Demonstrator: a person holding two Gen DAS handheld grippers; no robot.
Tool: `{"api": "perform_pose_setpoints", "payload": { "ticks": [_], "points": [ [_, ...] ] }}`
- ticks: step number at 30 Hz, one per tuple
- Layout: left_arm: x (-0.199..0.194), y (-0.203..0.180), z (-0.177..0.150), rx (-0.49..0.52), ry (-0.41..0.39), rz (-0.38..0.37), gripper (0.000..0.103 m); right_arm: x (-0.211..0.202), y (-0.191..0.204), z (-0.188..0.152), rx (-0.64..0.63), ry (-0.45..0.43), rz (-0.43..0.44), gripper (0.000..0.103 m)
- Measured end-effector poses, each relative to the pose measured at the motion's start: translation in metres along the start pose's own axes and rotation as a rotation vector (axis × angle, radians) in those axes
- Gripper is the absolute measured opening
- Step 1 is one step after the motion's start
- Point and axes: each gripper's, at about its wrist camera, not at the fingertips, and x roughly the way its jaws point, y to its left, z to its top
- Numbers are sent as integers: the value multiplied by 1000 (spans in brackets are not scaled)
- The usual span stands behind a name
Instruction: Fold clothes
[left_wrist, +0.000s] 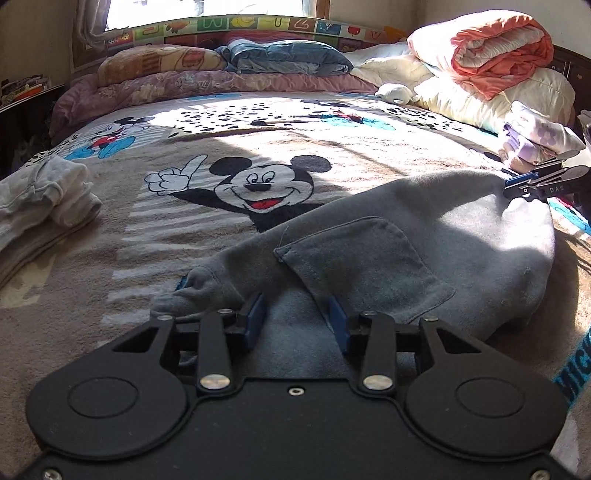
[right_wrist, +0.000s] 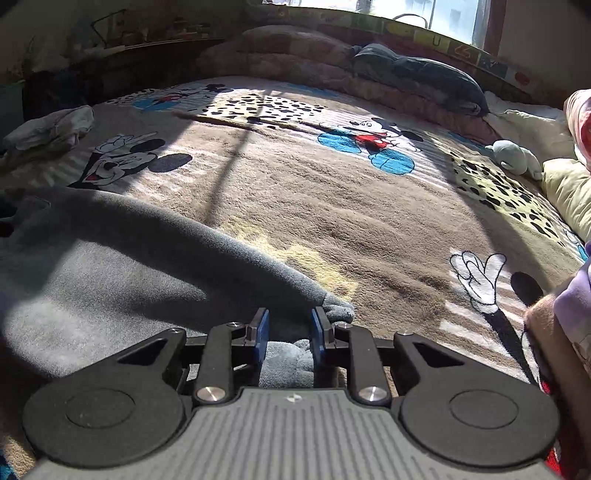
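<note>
A grey fleece garment (left_wrist: 406, 243) with a patch pocket (left_wrist: 365, 266) lies rumpled on the bed.

**Where things lie on the bed**

A sweatshirt (left_wrist: 424, 236) lies on the blanket (left_wrist: 258, 140) at the near edge. The left gripper (left_wrist: 297, 321) sits at its near left corner, the right gripper (left_wrist: 517, 186) at its far right corner. A pile of clothes (left_wrist: 44, 199) lies left; rolled quilts (left_wrist: 491, 51) are stacked behind, right.

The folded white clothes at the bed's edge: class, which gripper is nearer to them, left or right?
Left. The left gripper sits at the grey sweatshirt end nearer the white clothes; the right gripper holds the opposite end, farther away.
</note>
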Motion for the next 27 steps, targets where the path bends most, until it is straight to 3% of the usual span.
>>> {"api": "perform_pose_setpoints", "payload": {
  "ticks": [3,9,11,13,14,18,23,25,27],
  "points": [
    [-13,2,3,-21,-42,-20,39,-17,10,3,-29,-49,-38,39],
    [-39,-8,3,-2,-147,-83,41,-38,49,-3,-124,-118,41,41],
    [-36,-16,1,21,-135,-103,42,-31,63,-12,-150,-85,59,42],
    [-20,-22,-3,31,-51,-73,51,-16,70,-23,-150,-11,29,50],
    [-12,-26,-5,36,-7,-57,51,-13,65,-27,-96,-5,37,51],
    [-16,-30,-7,25,-26,-49,52,-22,49,-30,50,-57,46,51],
    [-56,-9,-6,-169,-163,-124,55,-57,9,-58,453,-197,73,57],
    [-67,-4,-10,-267,-186,-148,68,-72,-8,-71,630,-254,85,65],
    [-77,0,-17,-383,-194,-159,71,-75,-23,-90,819,-276,125,68]
  ]
}}
